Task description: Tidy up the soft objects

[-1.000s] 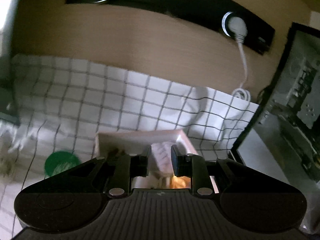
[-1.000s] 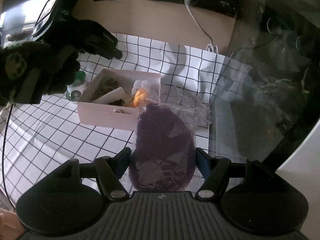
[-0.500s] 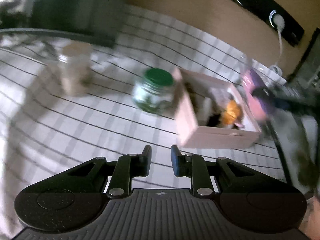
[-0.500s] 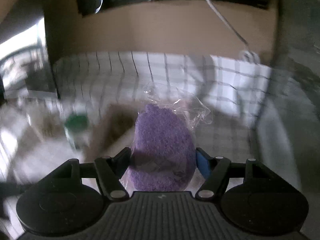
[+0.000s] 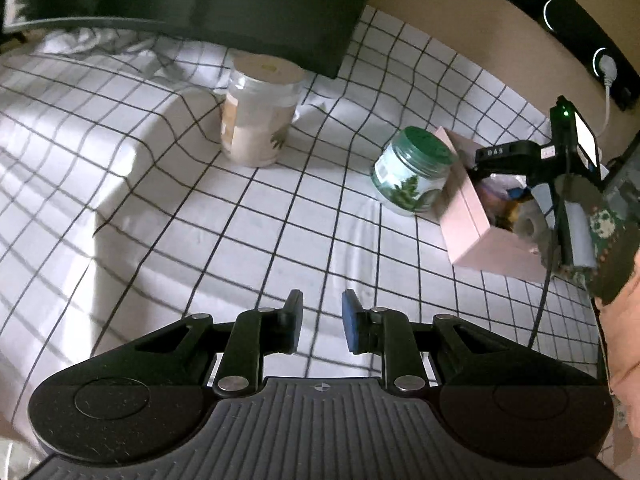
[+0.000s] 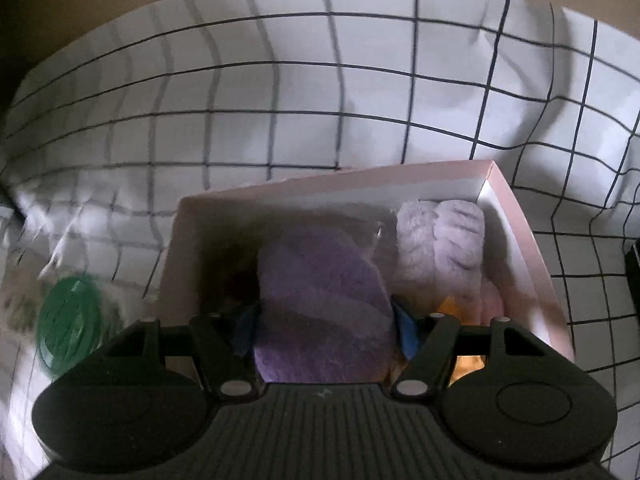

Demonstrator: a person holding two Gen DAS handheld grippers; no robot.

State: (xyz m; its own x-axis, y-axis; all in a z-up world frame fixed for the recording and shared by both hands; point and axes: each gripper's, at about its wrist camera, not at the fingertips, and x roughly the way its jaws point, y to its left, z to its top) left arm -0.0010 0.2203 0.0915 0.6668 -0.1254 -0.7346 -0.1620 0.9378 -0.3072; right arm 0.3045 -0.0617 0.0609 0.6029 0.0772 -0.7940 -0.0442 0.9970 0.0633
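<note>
Right gripper [image 6: 325,326]: clamped on purple sponge [image 6: 320,304], over pink box [image 6: 520,236]
Left gripper [image 5: 322,320]: fingers apart, empty, above checked cloth [image 5: 200,220]

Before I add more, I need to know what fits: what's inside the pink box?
The pink box holds a fluffy lilac toy and something orange. The purple sponge, gripped by the right tool, hides the middle.

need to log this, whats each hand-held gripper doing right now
Left hand-held gripper: open, holding nothing.
Right hand-held gripper: shut on the purple sponge, over the pink box.
</note>
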